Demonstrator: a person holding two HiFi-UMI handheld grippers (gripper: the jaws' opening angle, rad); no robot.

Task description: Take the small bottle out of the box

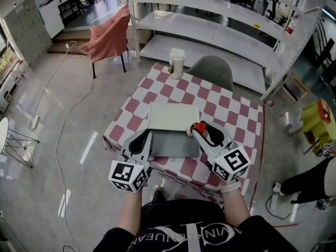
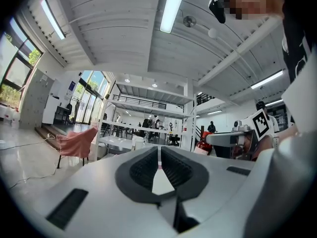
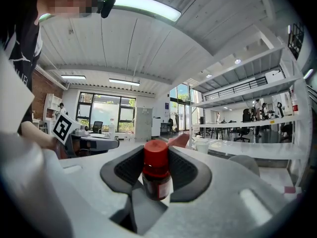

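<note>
A small dark bottle with a red cap is held upright, its cap between the pads of my right gripper, which is shut on it. The gripper holds it just past the right edge of the open box, level with the hinge. The box's white lid is folded back and its grey inside shows nothing else. My left gripper is at the box's left edge, pointing level, and its pads meet with nothing between them.
The box sits on a table with a red-and-white checked cloth. A lidded cup stands at the far edge and a grey chair is behind it. White shelving and a pink-draped chair stand further back.
</note>
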